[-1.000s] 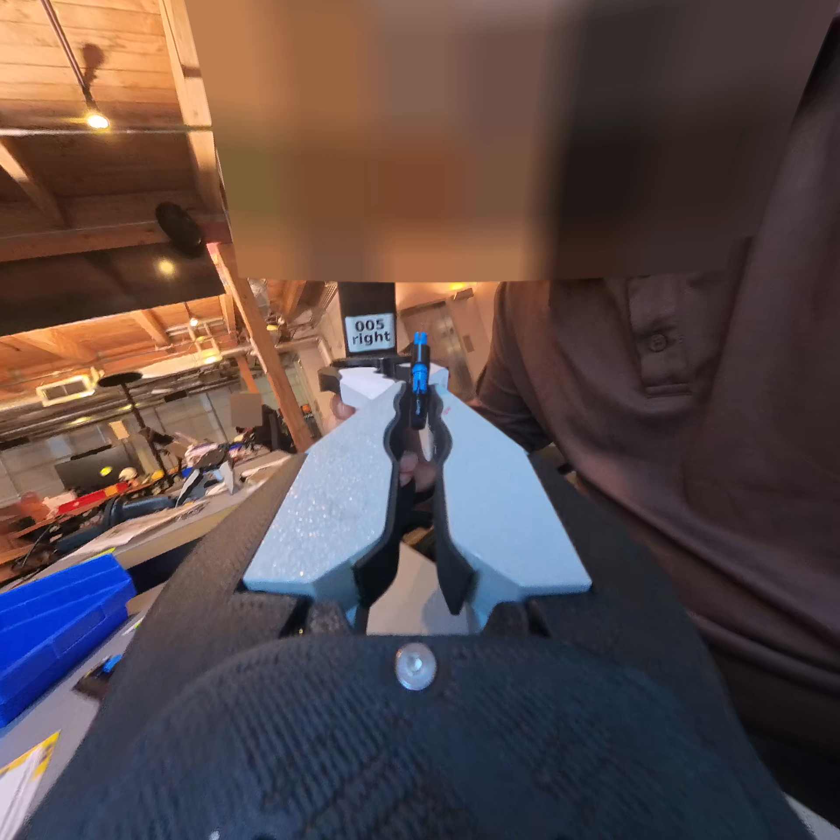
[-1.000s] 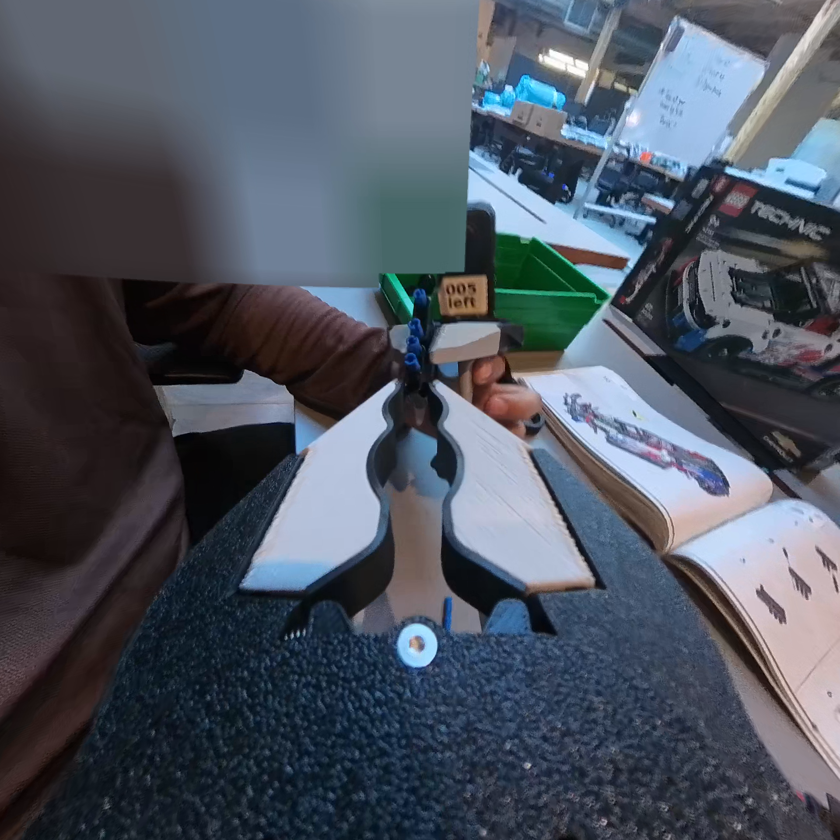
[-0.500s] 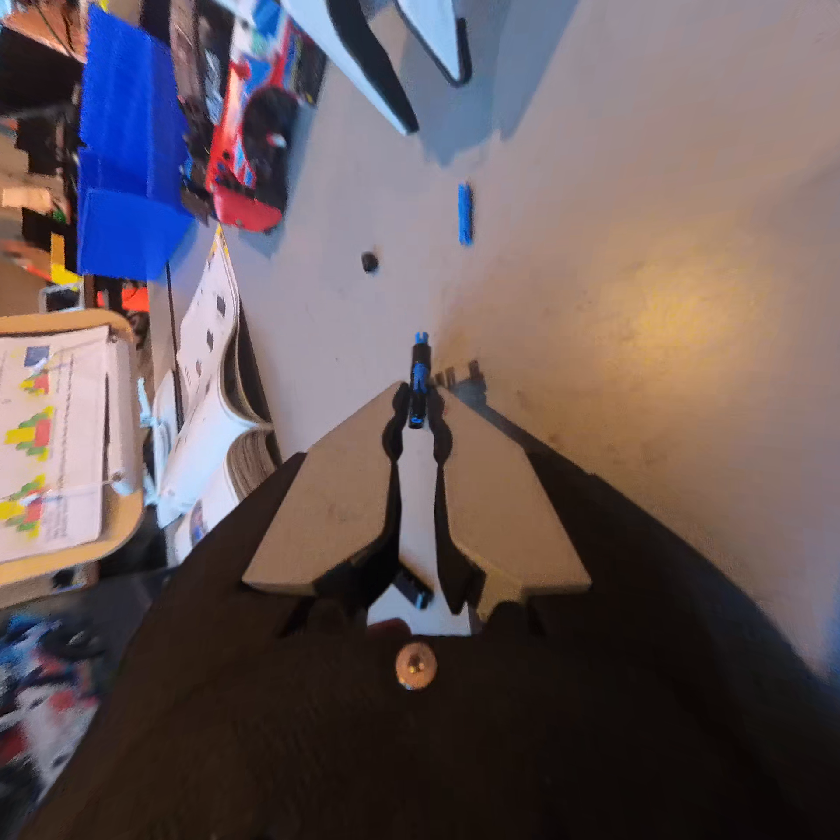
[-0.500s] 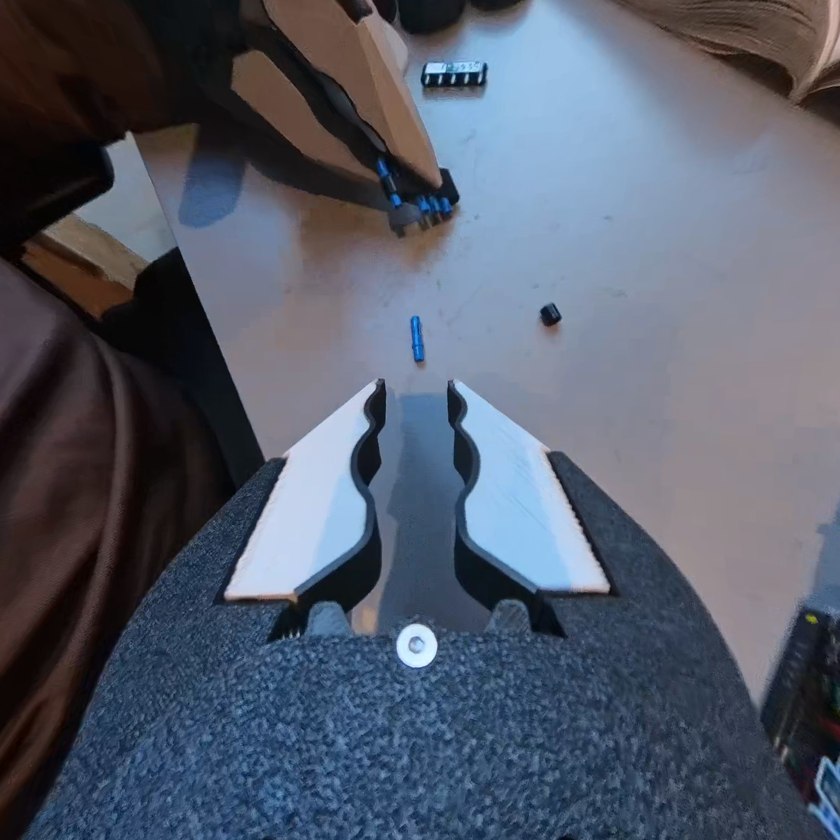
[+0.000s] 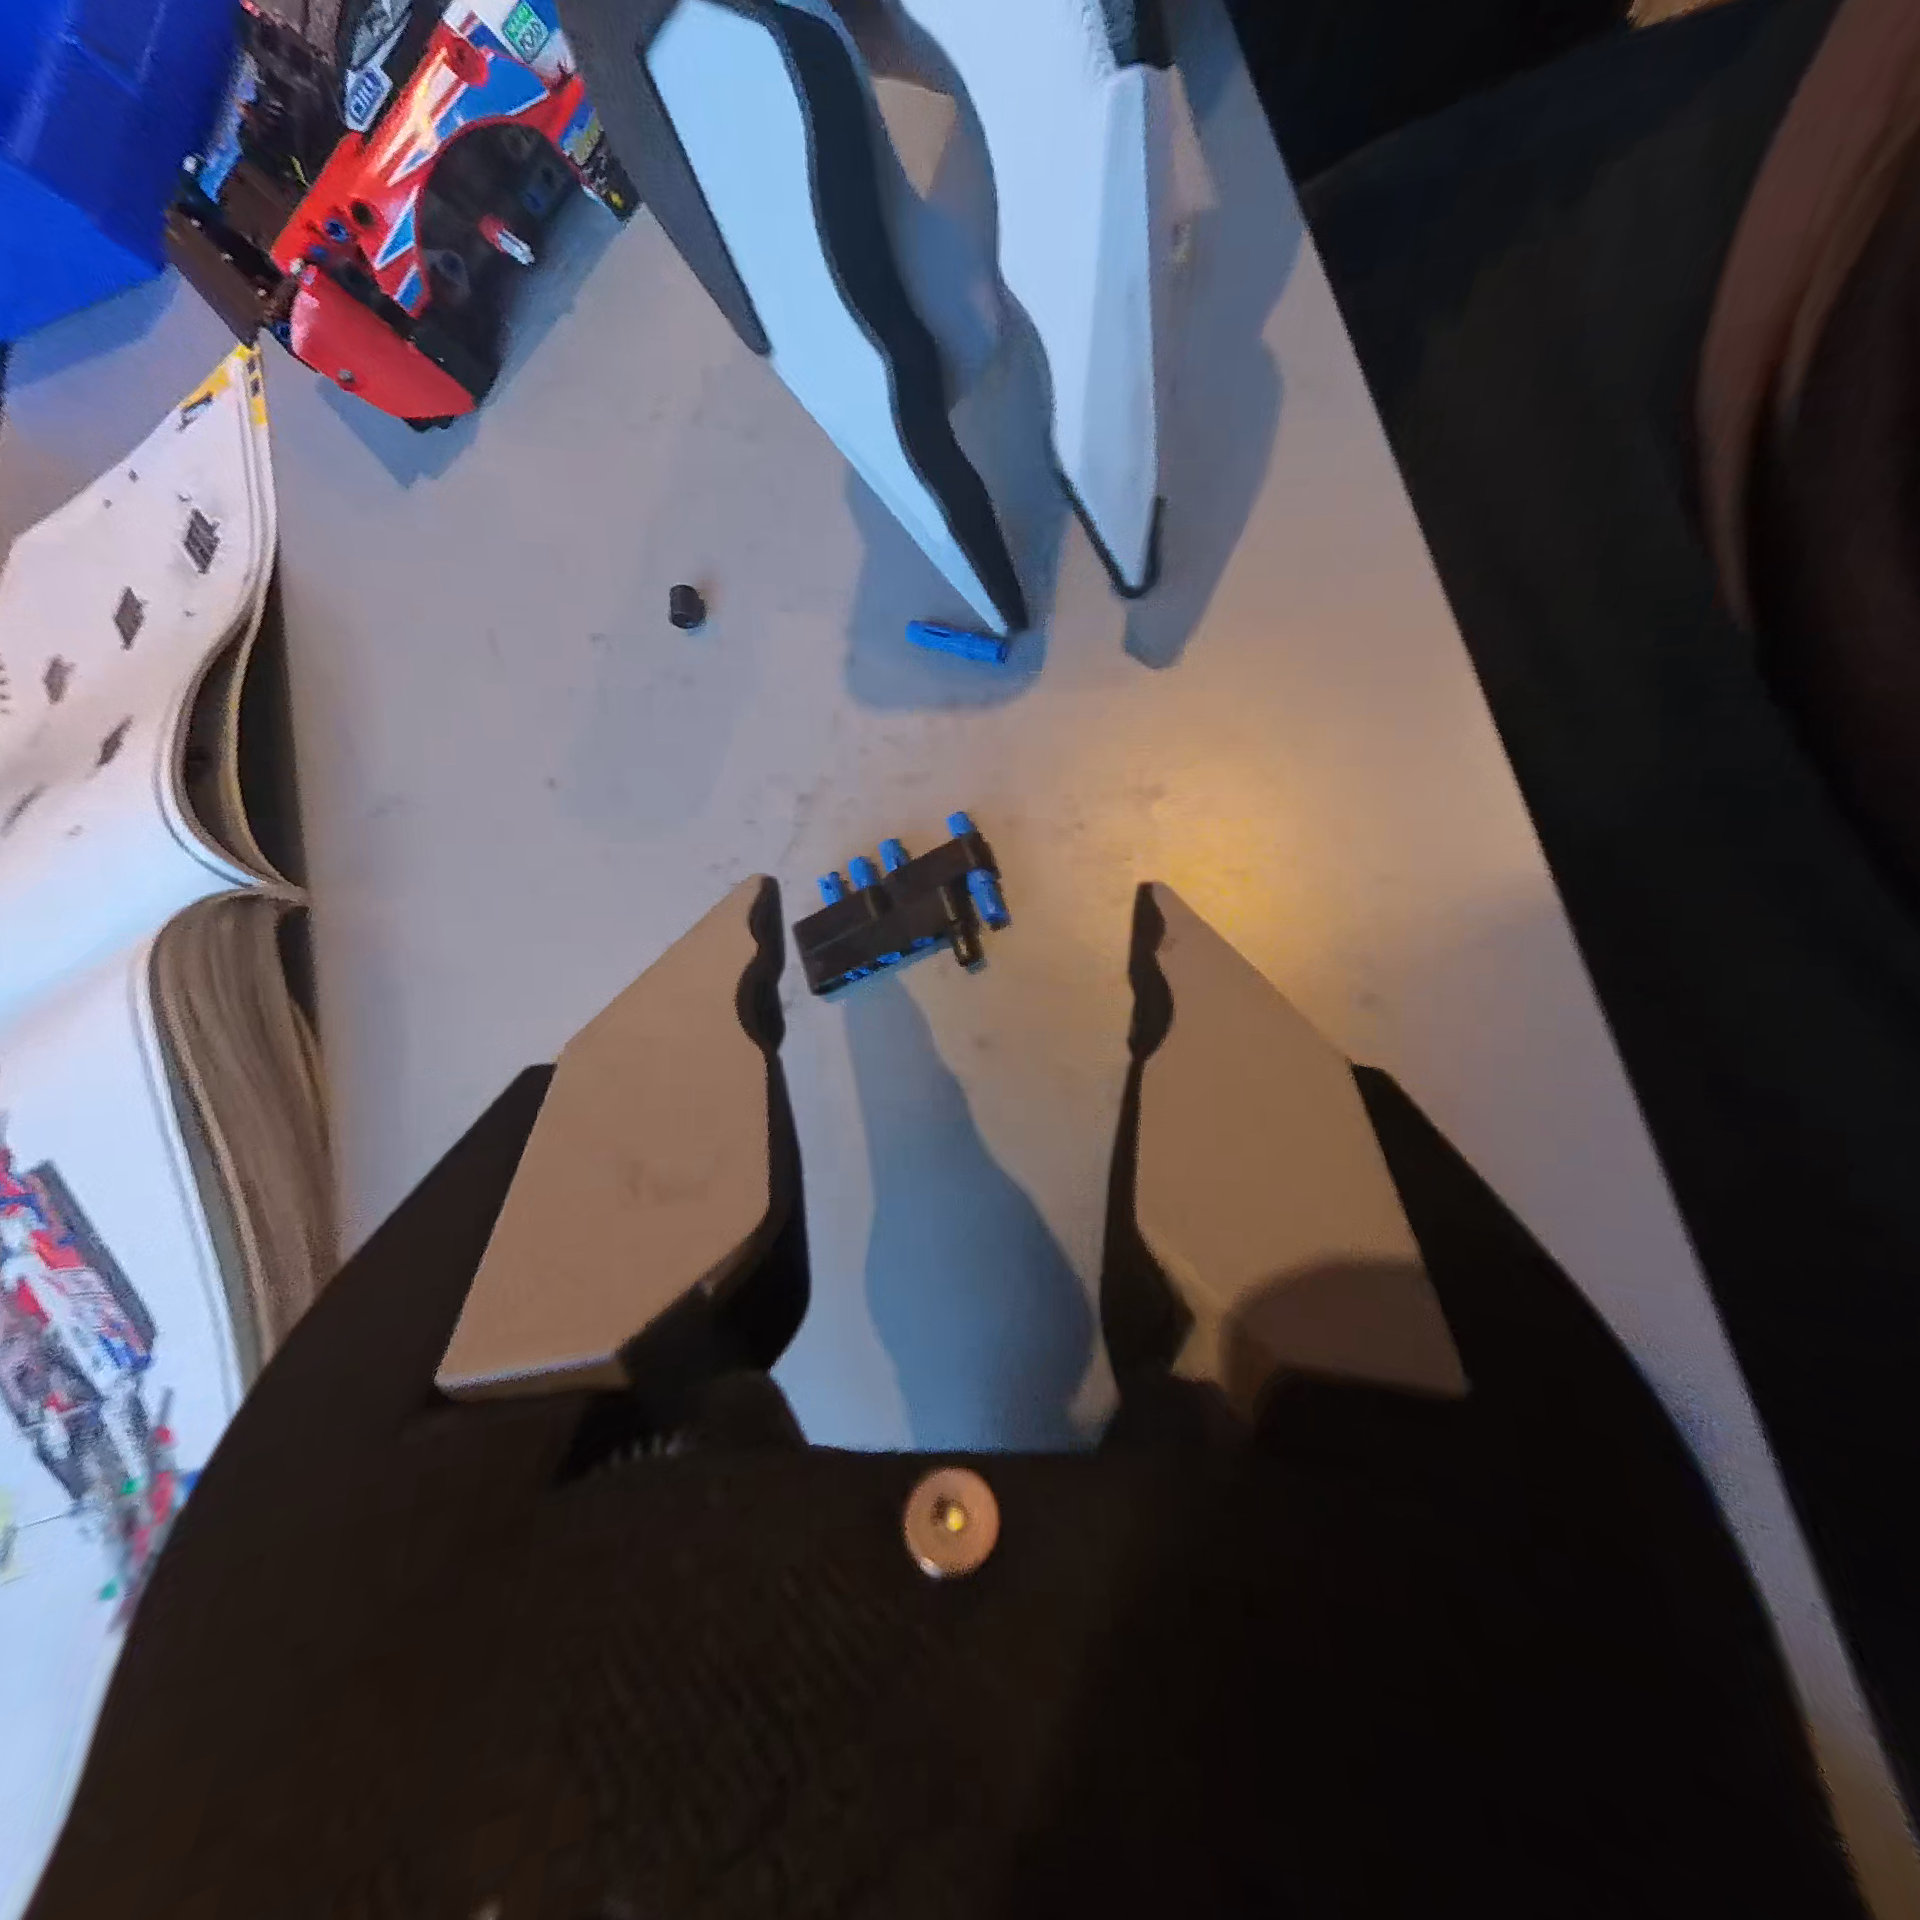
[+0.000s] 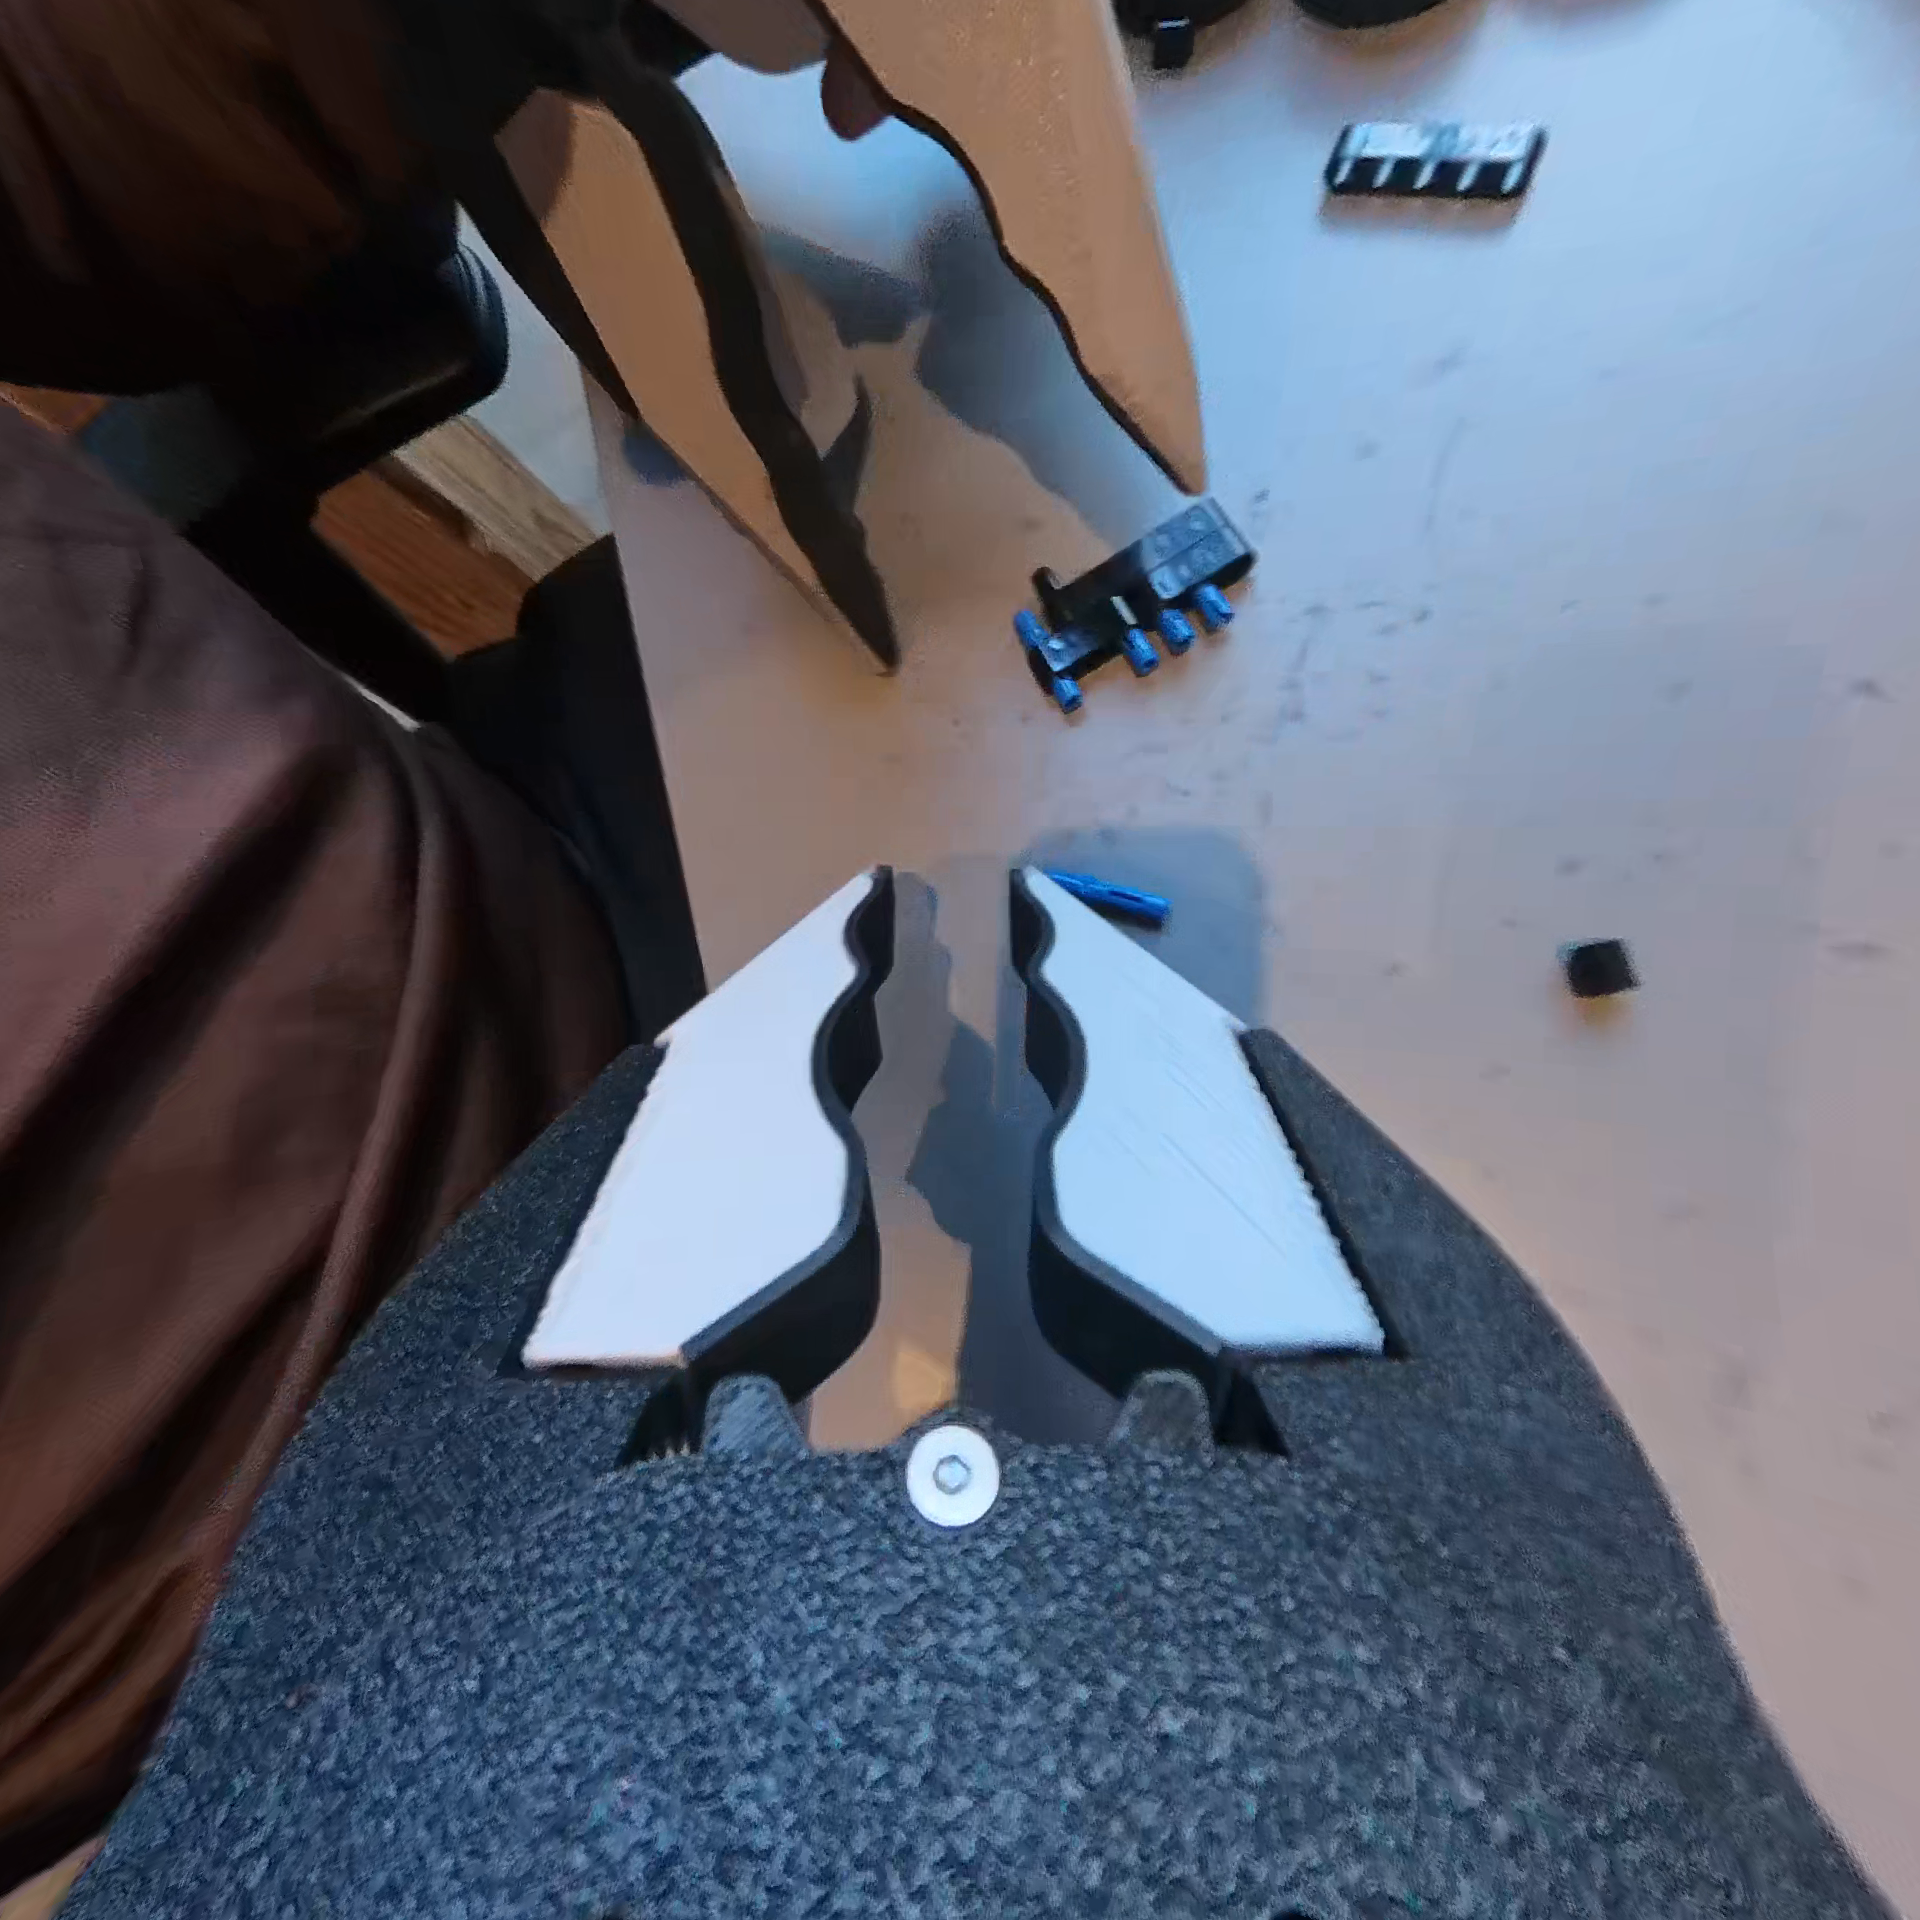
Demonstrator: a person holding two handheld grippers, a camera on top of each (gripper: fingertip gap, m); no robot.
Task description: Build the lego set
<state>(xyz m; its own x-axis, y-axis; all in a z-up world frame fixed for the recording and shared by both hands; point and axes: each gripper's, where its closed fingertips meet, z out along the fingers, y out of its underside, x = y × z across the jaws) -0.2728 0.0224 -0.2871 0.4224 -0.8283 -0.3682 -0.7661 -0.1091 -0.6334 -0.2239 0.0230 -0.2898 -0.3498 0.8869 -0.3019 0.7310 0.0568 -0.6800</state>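
Observation:
A small black beam assembly [image 5: 883,925] with several blue pins lies on the white table [image 5: 1299,831]. My left gripper [image 5: 953,896] is open wide, with its tips on either side of the assembly and not touching it. The assembly also shows in the right wrist view [image 6: 1138,603], below the left gripper [image 6: 1039,569]. A loose blue pin [image 6: 1112,896] lies on the table just right of my right gripper [image 6: 953,878], which is open and empty, tips low over the table. In the left wrist view the right gripper [image 5: 1070,608] stands beside the pin [image 5: 956,644].
A small black bush [image 5: 686,606] lies left of the pin and also shows in the right wrist view [image 6: 1600,968]. A black holed beam [image 6: 1434,158] lies farther off. A red car model [image 5: 405,239], a blue bin [image 5: 73,135] and an open instruction book [image 5: 104,727] sit at the left. The person's brown sleeve [image 6: 260,935] is near the table edge. Some 6 cm of space lies between my two pairs of fingers. The small black bush [image 5: 686,606] sits 9 cm or so from the ends of my right fingers. My right wrist view [image 6: 1579,953] looks at it from another angle.
Both grippers came down from in front of the person to the table. My left gripper opened and let the assembly go onto the table. My right gripper moved down next to the blue pin.

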